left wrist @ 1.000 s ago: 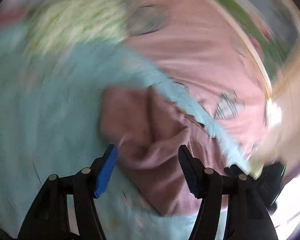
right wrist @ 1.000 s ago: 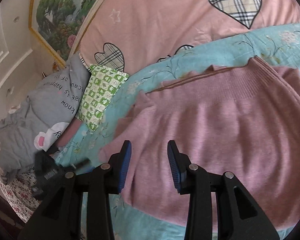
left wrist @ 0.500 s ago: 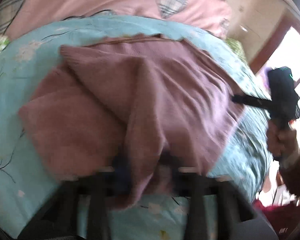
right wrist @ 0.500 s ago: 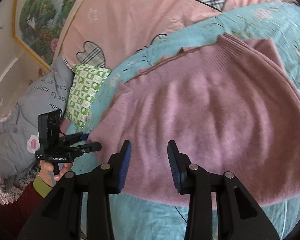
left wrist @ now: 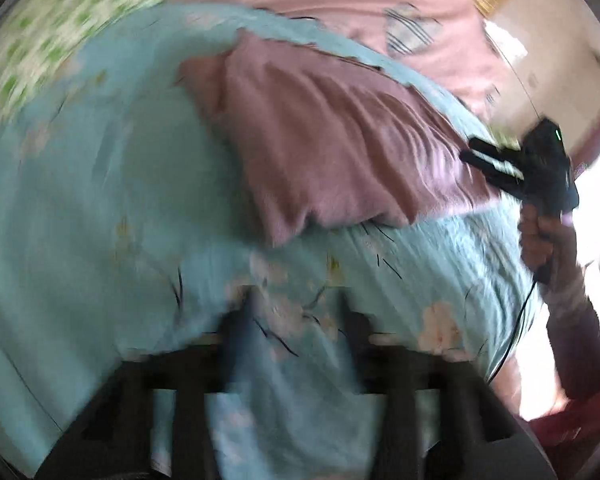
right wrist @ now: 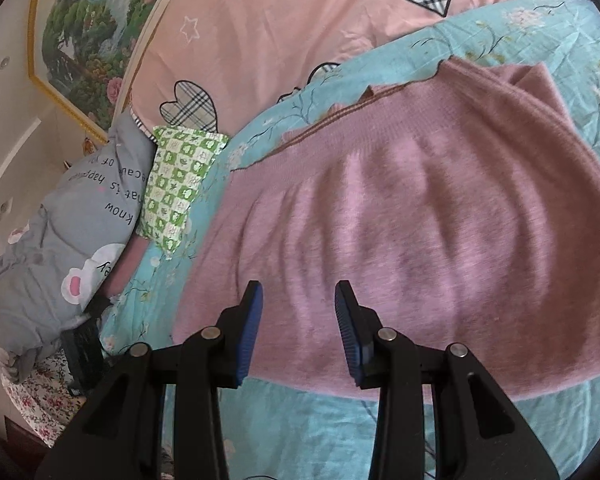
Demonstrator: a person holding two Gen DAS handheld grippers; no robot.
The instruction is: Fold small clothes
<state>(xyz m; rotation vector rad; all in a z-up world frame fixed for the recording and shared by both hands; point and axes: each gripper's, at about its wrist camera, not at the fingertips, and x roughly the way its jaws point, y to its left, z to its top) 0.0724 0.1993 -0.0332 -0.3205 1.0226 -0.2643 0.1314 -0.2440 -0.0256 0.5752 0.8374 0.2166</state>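
Lying partly folded on the turquoise floral bedspread (right wrist: pixel 500 32), the mauve knit sweater (right wrist: pixel 420 208), one layer doubled over along its far side. Hovering over its near hem, the right tool (right wrist: pixel 299 320), jaws parted and holding nothing. Blurring above bare bedspread, the left tool (left wrist: pixel 296 320), seemingly apart and empty. Judging this as between folds; next needing a pinch on the near edge.
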